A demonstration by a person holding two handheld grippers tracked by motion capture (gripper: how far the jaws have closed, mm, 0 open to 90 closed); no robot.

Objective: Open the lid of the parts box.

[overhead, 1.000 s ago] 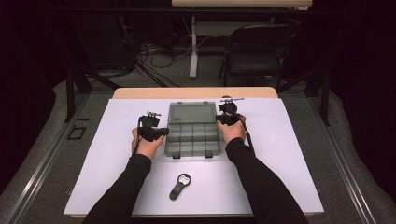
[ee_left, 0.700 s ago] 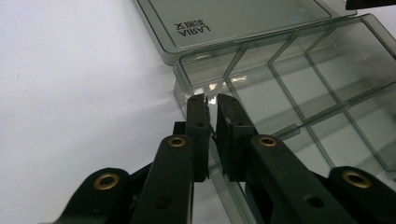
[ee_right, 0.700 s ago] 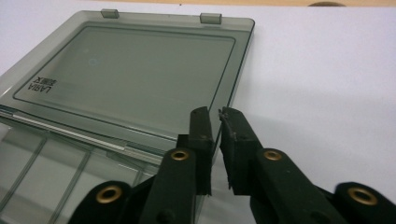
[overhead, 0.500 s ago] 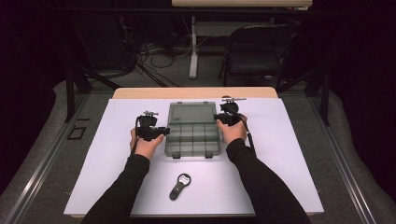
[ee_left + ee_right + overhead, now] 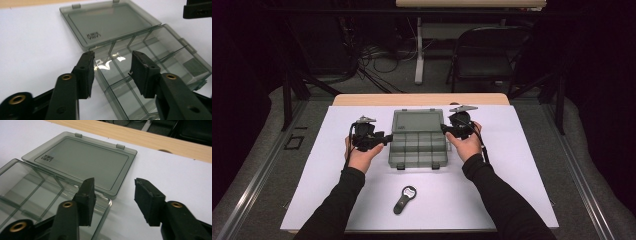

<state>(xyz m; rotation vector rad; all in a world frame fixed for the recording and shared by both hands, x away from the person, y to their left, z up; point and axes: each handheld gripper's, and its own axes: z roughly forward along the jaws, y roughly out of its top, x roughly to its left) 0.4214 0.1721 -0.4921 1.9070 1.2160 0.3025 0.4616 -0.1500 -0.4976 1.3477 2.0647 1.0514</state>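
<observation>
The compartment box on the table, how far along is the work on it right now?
Done: the grey compartment box lies open, its lid flat on the white table cover behind it. In hand: nothing; the left gripper and the right gripper flank the box, their jaws having just been opening, with nothing pressed between them. Left: the compartments look empty, and the small black handheld device lies untouched nearer the person.

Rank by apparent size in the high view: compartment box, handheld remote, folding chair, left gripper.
1. Folding chair, though it stands farther off, so its true size is unsure.
2. Compartment box, lid open flat.
3. Left gripper and handheld remote look alike; no ranking between them.
</observation>
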